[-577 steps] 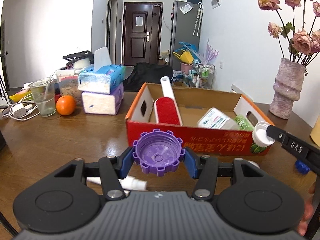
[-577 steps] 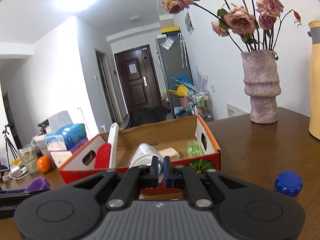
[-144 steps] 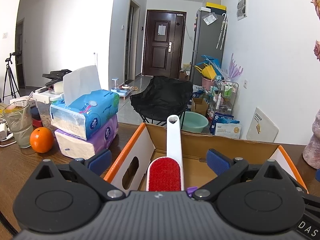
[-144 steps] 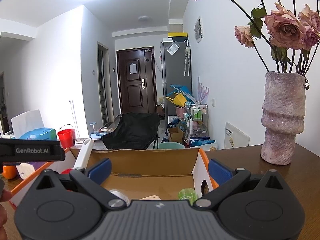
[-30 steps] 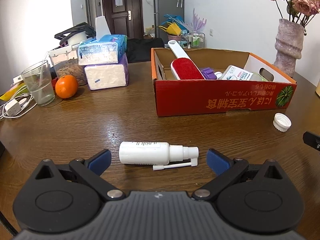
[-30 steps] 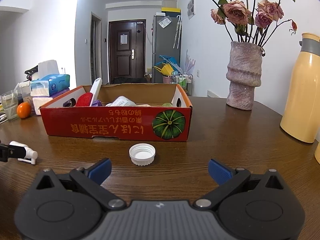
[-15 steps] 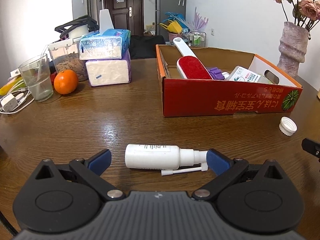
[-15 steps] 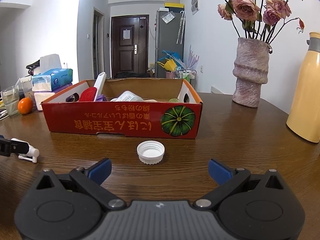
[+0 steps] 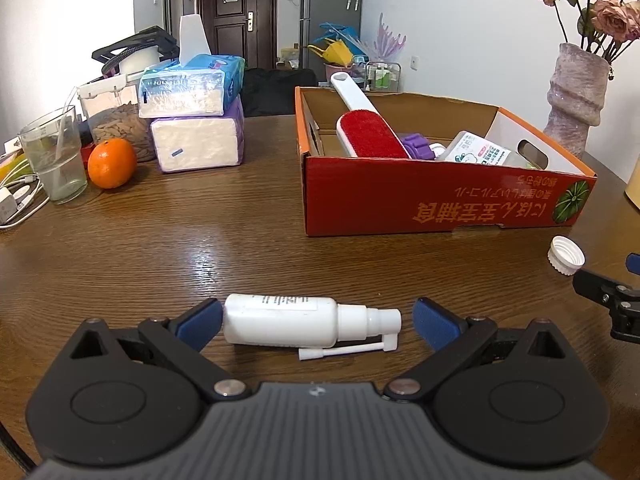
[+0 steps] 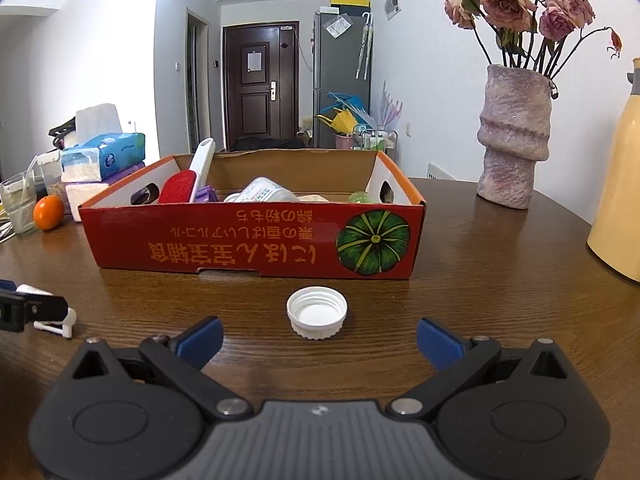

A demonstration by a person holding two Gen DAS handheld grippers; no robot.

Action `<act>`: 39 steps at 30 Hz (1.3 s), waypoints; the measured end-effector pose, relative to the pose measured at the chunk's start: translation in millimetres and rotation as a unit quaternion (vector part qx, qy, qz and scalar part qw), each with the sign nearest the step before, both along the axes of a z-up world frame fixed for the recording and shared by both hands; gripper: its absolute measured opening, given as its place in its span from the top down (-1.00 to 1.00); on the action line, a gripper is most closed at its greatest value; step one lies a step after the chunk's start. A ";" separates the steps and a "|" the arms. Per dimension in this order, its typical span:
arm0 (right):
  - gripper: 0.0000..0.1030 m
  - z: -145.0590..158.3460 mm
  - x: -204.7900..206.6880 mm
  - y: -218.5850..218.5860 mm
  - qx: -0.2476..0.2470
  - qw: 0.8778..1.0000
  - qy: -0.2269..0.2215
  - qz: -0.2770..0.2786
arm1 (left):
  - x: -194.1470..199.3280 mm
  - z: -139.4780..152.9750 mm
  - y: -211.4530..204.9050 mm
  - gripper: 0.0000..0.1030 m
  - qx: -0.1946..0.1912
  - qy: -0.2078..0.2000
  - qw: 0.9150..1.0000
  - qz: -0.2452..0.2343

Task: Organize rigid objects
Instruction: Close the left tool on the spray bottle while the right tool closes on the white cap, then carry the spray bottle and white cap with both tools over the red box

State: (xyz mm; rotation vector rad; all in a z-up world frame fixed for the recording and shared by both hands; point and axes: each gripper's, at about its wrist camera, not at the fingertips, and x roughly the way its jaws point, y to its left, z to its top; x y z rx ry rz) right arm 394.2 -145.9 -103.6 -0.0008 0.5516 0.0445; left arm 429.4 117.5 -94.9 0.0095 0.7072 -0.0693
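L claw (image 9: 316,324) spread, straddling spray bottle (image 9: 288,322); R claw (image 10: 320,340) spread behind cap (image 10: 317,312).

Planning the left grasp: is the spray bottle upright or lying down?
Lying down. The spray bottle rests on its side on the table, nozzle pointing right, between the open left gripper fingers.

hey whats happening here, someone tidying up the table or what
A person with a handheld gripper in each hand is sorting loose items into the red cardboard box. The left gripper is open around a white spray bottle lying on its side on the table, not yet clamped. The right gripper is open just short of a white cap. The box already holds a red lint brush, a purple cap and a white bottle.
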 end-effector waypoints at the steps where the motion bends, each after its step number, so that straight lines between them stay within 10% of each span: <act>1: -1.00 -0.2 1.3 0.5 0.000 1.000 0.001 0.000 | 0.9 -0.3 -0.1 -1.00 0.000 0.001 1.000 0.000; 13: -0.97 -4.1 28.3 3.6 0.003 1.000 0.021 0.000 | 11.7 -5.7 -0.5 -1.00 0.005 0.011 1.000 0.004; 31: 0.22 -11.4 51.3 0.7 0.021 0.998 0.056 0.019 | 15.3 -8.4 0.6 -1.00 0.008 0.018 1.000 0.008; 39: 0.24 -10.4 49.1 -0.1 0.021 0.998 0.050 0.018 | 12.3 -9.0 0.5 -1.00 0.013 0.015 1.000 0.008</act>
